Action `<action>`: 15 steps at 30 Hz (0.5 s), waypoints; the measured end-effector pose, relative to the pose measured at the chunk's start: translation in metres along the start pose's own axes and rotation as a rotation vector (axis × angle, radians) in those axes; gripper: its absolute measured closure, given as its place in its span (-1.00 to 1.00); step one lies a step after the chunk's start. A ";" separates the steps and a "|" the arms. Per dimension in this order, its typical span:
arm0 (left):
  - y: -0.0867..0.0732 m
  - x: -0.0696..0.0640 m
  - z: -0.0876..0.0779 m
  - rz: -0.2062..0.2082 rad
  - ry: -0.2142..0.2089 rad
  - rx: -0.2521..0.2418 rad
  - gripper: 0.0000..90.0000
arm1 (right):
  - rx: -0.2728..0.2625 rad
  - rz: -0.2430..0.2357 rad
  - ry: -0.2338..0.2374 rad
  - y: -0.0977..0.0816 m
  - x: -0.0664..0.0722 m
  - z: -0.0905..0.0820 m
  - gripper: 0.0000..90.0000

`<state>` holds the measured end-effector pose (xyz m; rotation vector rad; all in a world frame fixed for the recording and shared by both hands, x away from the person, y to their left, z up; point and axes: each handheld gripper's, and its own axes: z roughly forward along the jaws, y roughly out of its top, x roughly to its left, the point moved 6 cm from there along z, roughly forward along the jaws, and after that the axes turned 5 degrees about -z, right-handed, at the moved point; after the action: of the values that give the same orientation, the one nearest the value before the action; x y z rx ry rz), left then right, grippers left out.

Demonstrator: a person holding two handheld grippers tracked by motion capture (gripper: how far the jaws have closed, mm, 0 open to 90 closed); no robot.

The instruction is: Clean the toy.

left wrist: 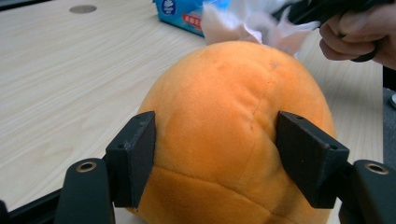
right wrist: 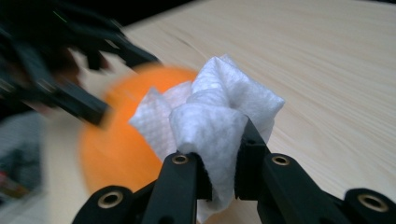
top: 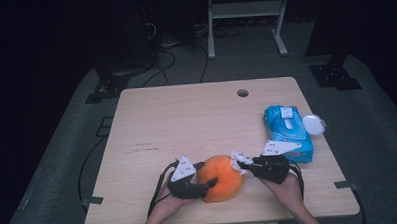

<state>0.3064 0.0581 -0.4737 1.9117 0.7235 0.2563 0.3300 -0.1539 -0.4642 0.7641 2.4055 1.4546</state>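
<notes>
A: From the high view, the orange plush ball (top: 220, 178) sits on the table (top: 187, 122) near the front edge, right between the 2 hands. The left gripper (top: 209, 184) has its jaws around the ball's near left side. The right gripper (top: 244, 163) comes in from the other side with a white wipe (top: 236, 159) at its tip, and the wipe touches the ball's upper right.

B: And that blue thing behind the right hand?

A: A blue pack of wipes (top: 287, 131), flat on the table near the right edge, with a small white lid (top: 313, 124) just beside it.

B: Now the left gripper view?

A: The ball (left wrist: 233, 135) is between the 2 black jaws. Both pads lie against the plush, 1 on each flank, so the jaws are clamped on it. Behind the ball's top is the wipe (left wrist: 252, 23), with the person's right hand (left wrist: 359, 32) at the upper right and the pack (left wrist: 184, 11) farther back.

B: And the right gripper view?

A: Its jaws stand close together, pinching the crumpled wipe (right wrist: 210, 121), which bunches up above them. Behind the wipe is the ball (right wrist: 116, 149), blurred, with the left gripper (right wrist: 105, 114) reaching onto it from the upper left.
</notes>
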 end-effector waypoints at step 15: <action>0.003 -0.012 0.003 0.034 -0.004 -0.006 -0.34 | -0.034 0.047 0.036 0.003 0.000 0.000 0.77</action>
<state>0.2996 0.0480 -0.4705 1.9195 0.6875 0.2752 0.3305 -0.1530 -0.4617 0.7980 2.3978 1.5359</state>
